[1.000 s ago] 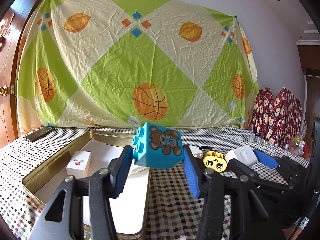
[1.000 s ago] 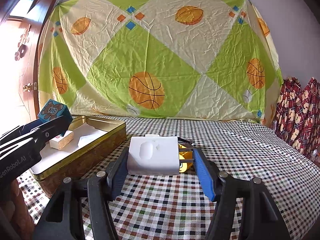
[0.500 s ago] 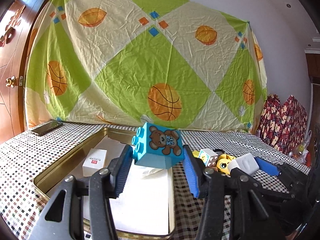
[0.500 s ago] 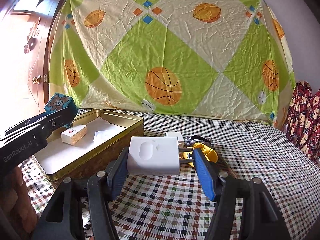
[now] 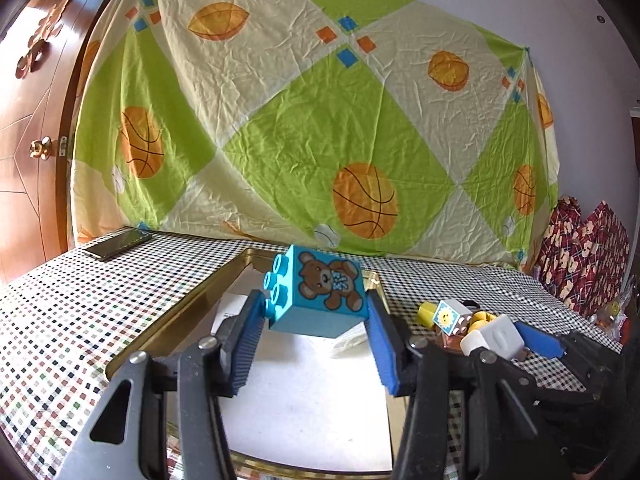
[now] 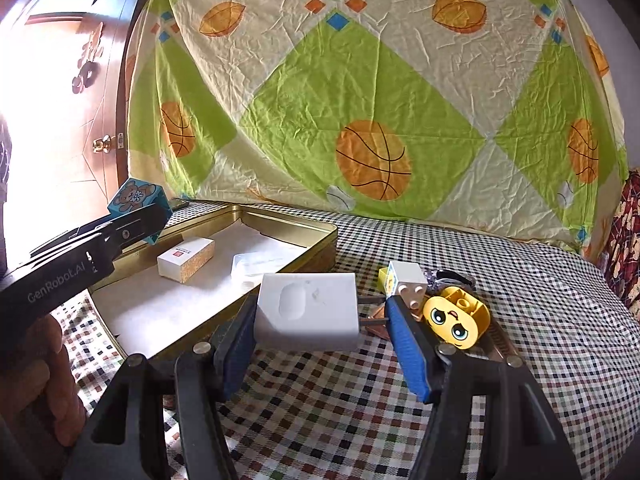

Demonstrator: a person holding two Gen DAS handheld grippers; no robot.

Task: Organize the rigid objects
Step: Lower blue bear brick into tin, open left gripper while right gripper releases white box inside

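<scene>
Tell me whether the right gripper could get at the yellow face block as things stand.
Probably not yet. The right gripper is shut on the white charger, so its jaws are occupied. The yellow face block lies uncovered on the checked cloth just beside its right finger, so once the charger is released the way looks free.

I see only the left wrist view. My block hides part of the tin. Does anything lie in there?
Observer: Yes, a small white box lies in the tin.
Operator: What does the right gripper hold?
Observer: The right gripper is shut on a white charger; its prongs point at the right finger.
Operator: What is the yellow thing beside it?
Observer: A face block, lying on the table.
</scene>
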